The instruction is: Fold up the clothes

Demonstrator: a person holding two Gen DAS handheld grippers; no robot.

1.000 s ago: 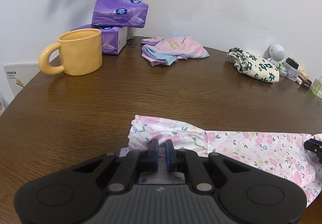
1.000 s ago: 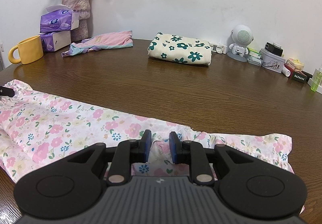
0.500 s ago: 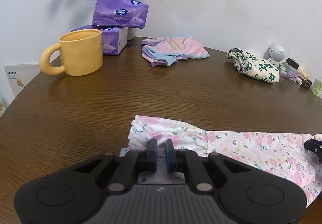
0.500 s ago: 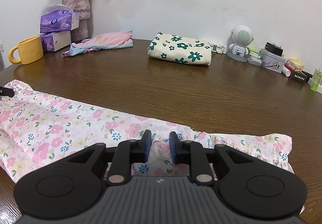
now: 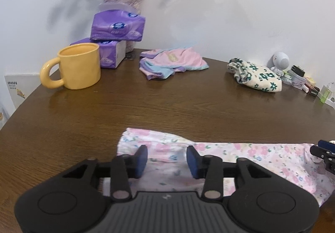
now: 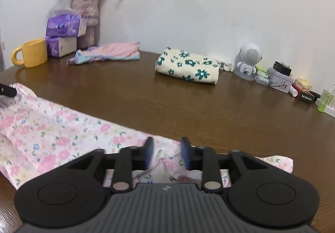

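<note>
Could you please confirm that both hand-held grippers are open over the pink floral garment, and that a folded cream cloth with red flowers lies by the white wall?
Not quite: the flowers on the folded cream cloth are dark green, as the right wrist view shows. The left hand-held gripper and right hand-held gripper are open over the pink floral garment.

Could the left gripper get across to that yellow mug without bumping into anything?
Probably yes. The left gripper is open over the pink floral garment, and only bare table lies between it and the yellow mug. Whether the arm stretches that far, I cannot tell.
</note>
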